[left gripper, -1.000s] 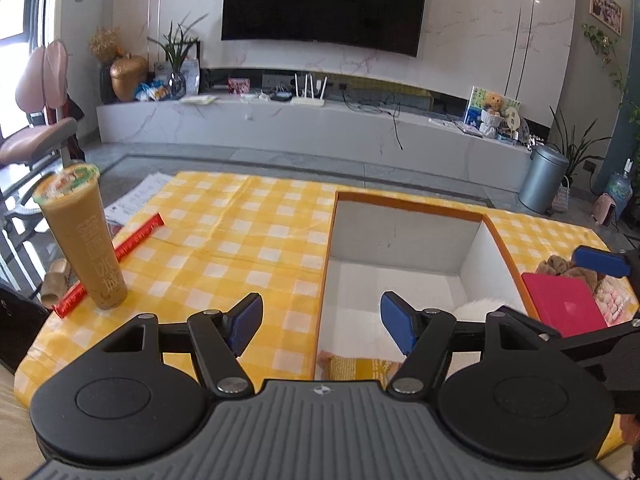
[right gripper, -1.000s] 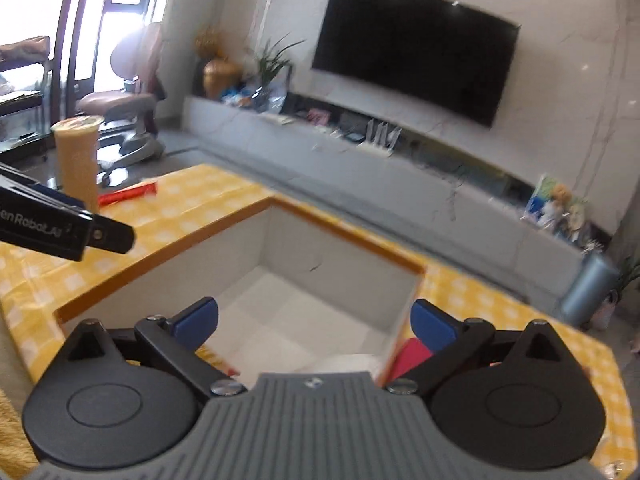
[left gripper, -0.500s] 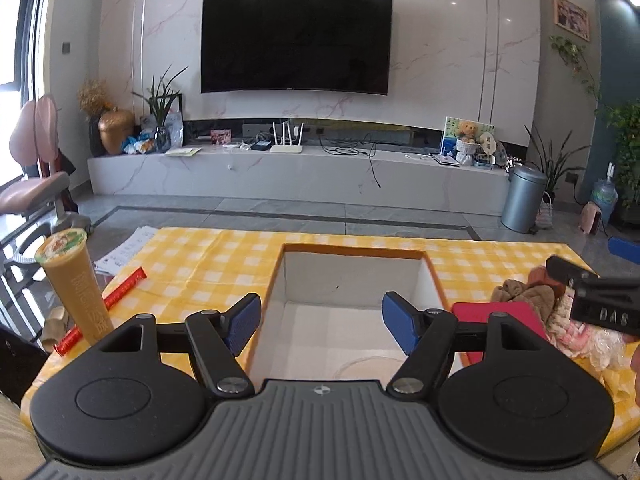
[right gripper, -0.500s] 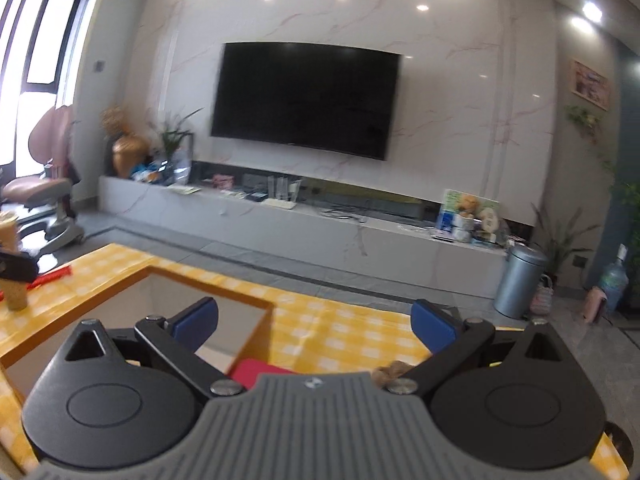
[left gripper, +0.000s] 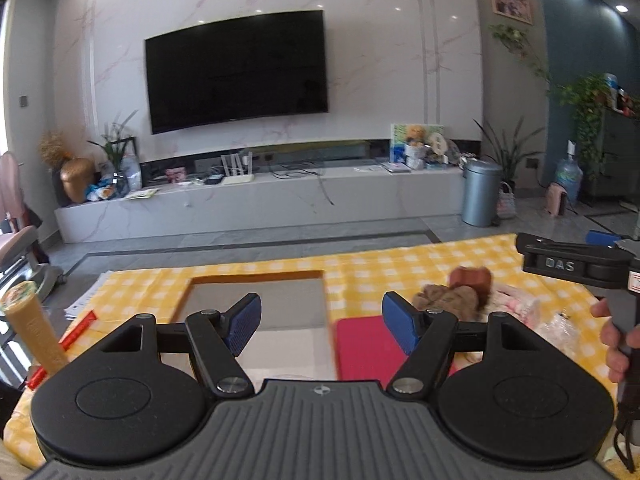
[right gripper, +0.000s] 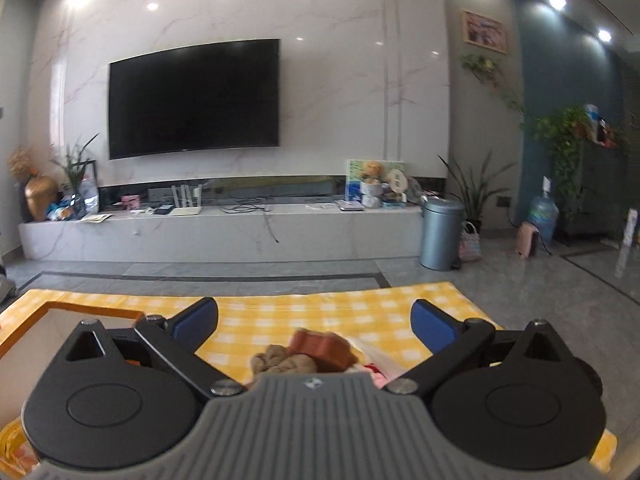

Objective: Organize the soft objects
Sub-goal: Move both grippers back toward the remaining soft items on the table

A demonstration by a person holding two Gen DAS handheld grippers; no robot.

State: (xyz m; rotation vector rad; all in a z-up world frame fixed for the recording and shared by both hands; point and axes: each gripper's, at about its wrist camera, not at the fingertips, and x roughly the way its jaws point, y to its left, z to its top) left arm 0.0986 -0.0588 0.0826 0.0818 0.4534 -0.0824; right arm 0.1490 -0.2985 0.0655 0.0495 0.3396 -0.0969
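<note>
A brown plush heap [left gripper: 452,296] with a reddish-brown block [left gripper: 472,280] on it lies on the yellow checked cloth [left gripper: 400,268], beside a pink fluffy item [left gripper: 516,304] and a flat red pad [left gripper: 368,344]. My left gripper [left gripper: 322,326] is open and empty, over the right wall of the orange-rimmed white box [left gripper: 256,280] and the red pad. My right gripper [right gripper: 314,324] is open and empty, just short of the brown heap [right gripper: 280,362] and reddish block [right gripper: 322,346]. The right gripper [left gripper: 576,258] also shows in the left wrist view, held by a hand [left gripper: 612,344].
A tall drink cup [left gripper: 32,328] and a red stick [left gripper: 78,330] stand at the table's left end. Clear crinkled plastic [left gripper: 560,328] lies right of the pink item. Beyond the table are grey floor, a TV bench [left gripper: 256,204] and a grey bin [left gripper: 480,194].
Both views have swung right and lifted. The box has slid left in each; the plush heap and red pad now sit ahead. Both grippers stay open.
</note>
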